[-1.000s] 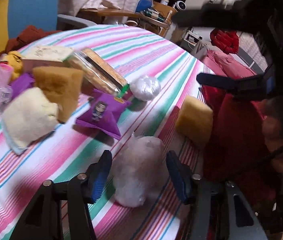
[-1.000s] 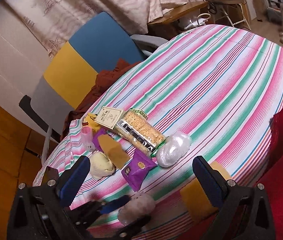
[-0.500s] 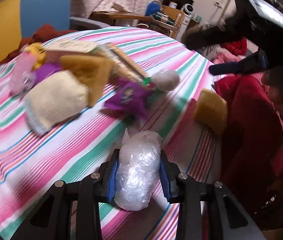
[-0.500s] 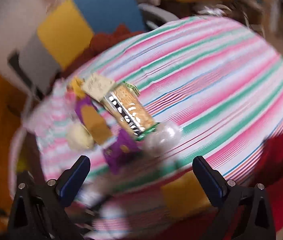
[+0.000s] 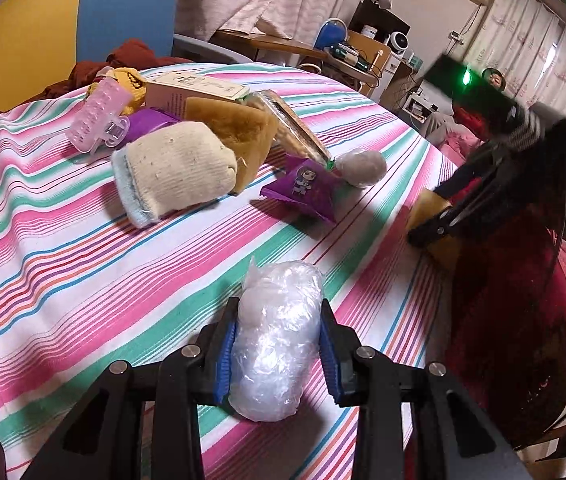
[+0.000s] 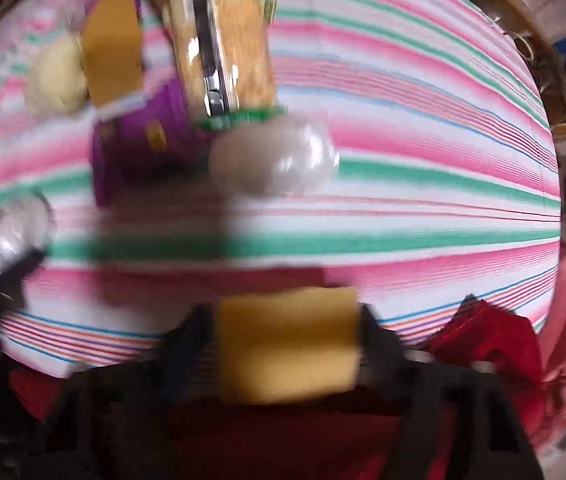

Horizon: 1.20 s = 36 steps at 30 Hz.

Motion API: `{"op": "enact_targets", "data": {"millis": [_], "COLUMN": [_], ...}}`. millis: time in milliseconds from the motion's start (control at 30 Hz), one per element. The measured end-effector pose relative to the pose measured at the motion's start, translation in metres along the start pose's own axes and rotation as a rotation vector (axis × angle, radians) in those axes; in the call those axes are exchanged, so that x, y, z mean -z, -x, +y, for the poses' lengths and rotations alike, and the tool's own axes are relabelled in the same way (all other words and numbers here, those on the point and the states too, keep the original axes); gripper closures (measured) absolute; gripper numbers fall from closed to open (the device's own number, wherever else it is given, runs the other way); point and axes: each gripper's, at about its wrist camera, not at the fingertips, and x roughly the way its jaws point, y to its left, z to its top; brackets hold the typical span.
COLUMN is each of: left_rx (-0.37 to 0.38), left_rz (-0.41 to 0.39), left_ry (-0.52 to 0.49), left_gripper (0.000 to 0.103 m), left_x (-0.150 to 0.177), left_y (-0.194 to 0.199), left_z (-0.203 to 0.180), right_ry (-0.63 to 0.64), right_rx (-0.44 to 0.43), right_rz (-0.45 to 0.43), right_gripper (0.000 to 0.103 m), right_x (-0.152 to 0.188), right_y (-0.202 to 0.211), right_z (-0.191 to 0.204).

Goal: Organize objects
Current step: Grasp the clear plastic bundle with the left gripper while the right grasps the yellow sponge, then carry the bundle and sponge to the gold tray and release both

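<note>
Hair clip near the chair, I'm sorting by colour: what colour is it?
Translucent light pink; the hair clip shows best in the left wrist view.

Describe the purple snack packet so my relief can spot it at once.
On the striped tablecloth, find the object pile at its far side. The purple snack packet lies nearest, beside a plastic-wrapped ball; only it bears a cartoon figure.

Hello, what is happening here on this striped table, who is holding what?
A person works with two handheld grippers. The left gripper is shut on a clear plastic-wrapped bundle near the front edge of the striped tablecloth. The right gripper is around a yellow sponge at the table's edge; that view is blurred, so the grip is unclear. A pile sits further back: a cream sock, a purple snack packet, crackers and a pink hair clip.
</note>
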Motion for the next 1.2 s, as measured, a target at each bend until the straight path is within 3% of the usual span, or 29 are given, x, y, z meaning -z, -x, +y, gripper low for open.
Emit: {"op": "enact_targets", "data": {"millis": [133, 467, 600, 767, 1000, 1200], "left_rx": [-0.019, -0.097, -0.113, -0.141, -0.215, -0.314], "left_rz": [0.000, -0.016, -0.058, -0.118, -0.200, -0.295], "left_ry": [0.010, 0.047, 0.065, 0.084, 0.152, 0.289], "left_gripper": [0.067, 0.067, 0.067, 0.067, 0.067, 0.067], "left_x": [0.003, 0.018, 0.019, 0.023, 0.037, 0.058], "left_y": [0.004, 0.032, 0.052, 0.081, 0.130, 0.184], "left_z": [0.002, 0.008, 0.009, 0.014, 0.034, 0.073], "right_ry": [-0.042, -0.192, -0.179, -0.115, 0.000, 0.097], "right_rx": [-0.020, -0.088, -0.106, -0.155, -0.296, -0.401], "right_rz": [-0.059, -0.306, -0.399, -0.502, -0.610, -0.641], "right_gripper": [0.042, 0.042, 0.042, 0.041, 0.041, 0.041], "right_x": [0.004, 0.022, 0.025, 0.019, 0.007, -0.006], "right_y": [0.007, 0.047, 0.075, 0.108, 0.136, 0.148], "right_z": [-0.009, -0.039, -0.025, 0.030, 0.109, 0.175]}}
